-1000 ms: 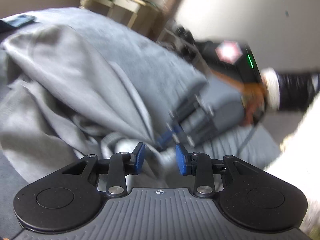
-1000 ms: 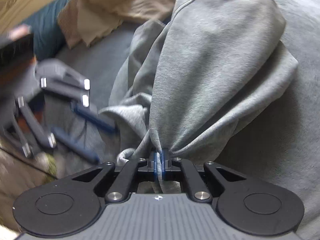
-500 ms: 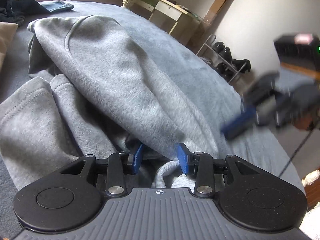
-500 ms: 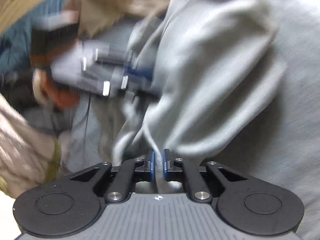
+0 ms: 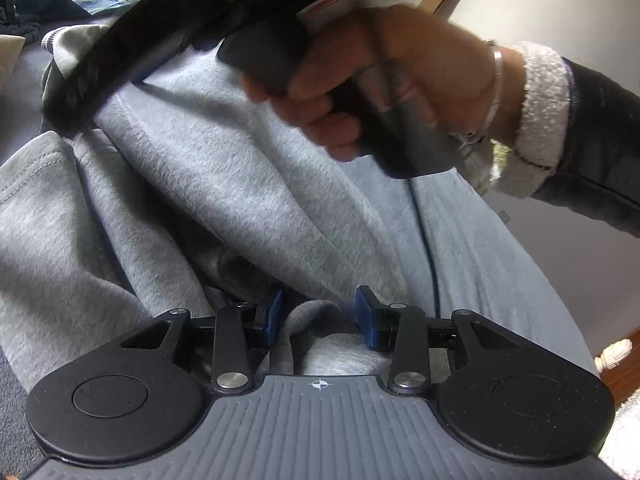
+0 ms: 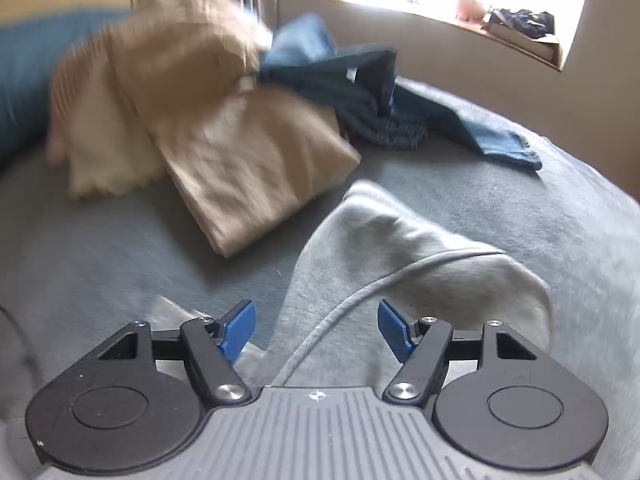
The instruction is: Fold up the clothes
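Note:
A grey sweatshirt (image 5: pixel 208 168) lies bunched on the bed. My left gripper (image 5: pixel 318 314) is open, with a fold of the grey fabric lying between its blue pads, not pinched. In the right wrist view the same sweatshirt (image 6: pixel 400 256) spreads below my right gripper (image 6: pixel 316 326), which is open and empty just above the cloth. The hand holding the right gripper passes blurred across the top of the left wrist view (image 5: pixel 380 76).
A beige folded garment (image 6: pixel 248 160) lies on the grey-blue bed cover (image 6: pixel 120 248), with dark blue clothes (image 6: pixel 360 96) and jeans (image 6: pixel 492 136) behind it. A window sill (image 6: pixel 516 36) is at the far right. A wall (image 5: pixel 560 8) stands beyond the bed.
My right gripper has let go of the sweatshirt, opened wide, and swung over toward the far side of the garment. My left gripper stays open over the fabric.

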The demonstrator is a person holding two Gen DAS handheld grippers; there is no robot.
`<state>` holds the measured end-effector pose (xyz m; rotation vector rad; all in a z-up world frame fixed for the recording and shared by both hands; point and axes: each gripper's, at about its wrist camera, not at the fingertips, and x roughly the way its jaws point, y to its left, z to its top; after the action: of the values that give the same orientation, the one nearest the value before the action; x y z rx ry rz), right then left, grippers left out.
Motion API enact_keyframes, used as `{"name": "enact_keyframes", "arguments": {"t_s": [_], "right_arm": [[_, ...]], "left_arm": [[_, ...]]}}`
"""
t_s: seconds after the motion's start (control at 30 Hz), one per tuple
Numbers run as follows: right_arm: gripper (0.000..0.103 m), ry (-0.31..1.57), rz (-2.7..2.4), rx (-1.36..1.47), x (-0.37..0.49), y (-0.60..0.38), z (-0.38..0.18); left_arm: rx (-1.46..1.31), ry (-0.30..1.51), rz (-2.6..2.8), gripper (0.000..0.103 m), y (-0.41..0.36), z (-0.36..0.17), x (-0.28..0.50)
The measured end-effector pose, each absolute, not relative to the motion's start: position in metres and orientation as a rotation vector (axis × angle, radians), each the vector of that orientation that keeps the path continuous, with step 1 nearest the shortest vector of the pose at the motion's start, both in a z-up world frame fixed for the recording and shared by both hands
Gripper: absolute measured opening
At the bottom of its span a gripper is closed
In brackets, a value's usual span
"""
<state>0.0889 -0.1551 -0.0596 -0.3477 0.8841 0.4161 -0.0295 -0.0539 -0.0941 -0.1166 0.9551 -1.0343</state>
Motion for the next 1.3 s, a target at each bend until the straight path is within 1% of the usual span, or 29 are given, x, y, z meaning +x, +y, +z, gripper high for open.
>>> {"name": "enact_keyframes", "arguments": {"t_s": [0.03, 0.07, 0.1, 0.13, 0.17, 0.2, 0.37, 0.47, 0.67, 0.83, 0.87, 0.93, 1.0, 1.23, 1.27, 1.3], "right_arm": [[0.07, 0.89, 0.381, -0.389, 0.088, -0.153, -0.07], [0.062, 0.895, 0.345, -0.43, 0.087, -0.15, -0.08], [0.041, 0.904, 0.316, -0.442, 0.088, -0.153, -0.086], [0.033, 0.92, 0.293, -0.407, 0.089, -0.162, -0.087], [0.019, 0.937, 0.272, -0.353, 0.089, -0.174, -0.085], [0.013, 0.954, 0.251, -0.298, 0.09, -0.186, -0.084], [0.011, 0.921, 0.116, -0.139, 0.072, -0.25, -0.066], [0.011, 0.926, 0.055, -0.07, 0.062, -0.282, -0.067], [0.011, 0.948, -0.033, 0.035, 0.04, -0.328, -0.08], [0.011, 0.98, -0.096, 0.142, 0.028, -0.36, -0.101], [0.011, 0.983, -0.103, 0.161, 0.027, -0.365, -0.104], [0.011, 0.986, -0.108, 0.193, 0.024, -0.372, -0.108], [0.011, 0.987, -0.111, 0.223, 0.023, -0.378, -0.112], [0.012, 0.986, -0.108, 0.293, 0.023, -0.388, -0.124], [0.012, 0.986, -0.107, 0.303, 0.023, -0.389, -0.125], [0.012, 0.985, -0.106, 0.315, 0.024, -0.391, -0.126]], "left_arm": [[-0.116, 0.956, -1.038, 0.038, -0.053, -0.094, -0.03], [-0.114, 0.955, -1.039, 0.038, -0.052, -0.094, -0.03], [-0.113, 0.954, -1.041, 0.038, -0.05, -0.094, -0.03], [-0.116, 0.958, -1.047, 0.039, -0.048, -0.093, -0.028], [-0.119, 0.961, -1.052, 0.04, -0.046, -0.092, -0.027], [-0.125, 0.962, -1.058, 0.041, -0.044, -0.09, -0.025], [-0.123, 0.88, -1.084, 0.043, -0.03, -0.068, -0.015], [-0.146, 0.822, -1.056, 0.044, -0.02, -0.055, 0.001], [-0.133, 0.785, -0.804, 0.049, -0.021, -0.065, 0.061], [0.039, 0.753, -0.691, 0.05, -0.04, -0.079, 0.106], [0.057, 0.746, -0.691, 0.052, -0.044, -0.081, 0.114], [0.058, 0.75, -0.679, 0.055, -0.05, -0.085, 0.13], [0.035, 0.774, -0.69, 0.063, -0.056, -0.09, 0.144], [-0.059, 0.924, -0.723, 0.064, -0.084, -0.111, 0.191], [-0.075, 0.937, -0.709, 0.063, -0.085, -0.114, 0.196], [-0.096, 0.953, -0.691, 0.058, -0.085, -0.116, 0.201]]}}
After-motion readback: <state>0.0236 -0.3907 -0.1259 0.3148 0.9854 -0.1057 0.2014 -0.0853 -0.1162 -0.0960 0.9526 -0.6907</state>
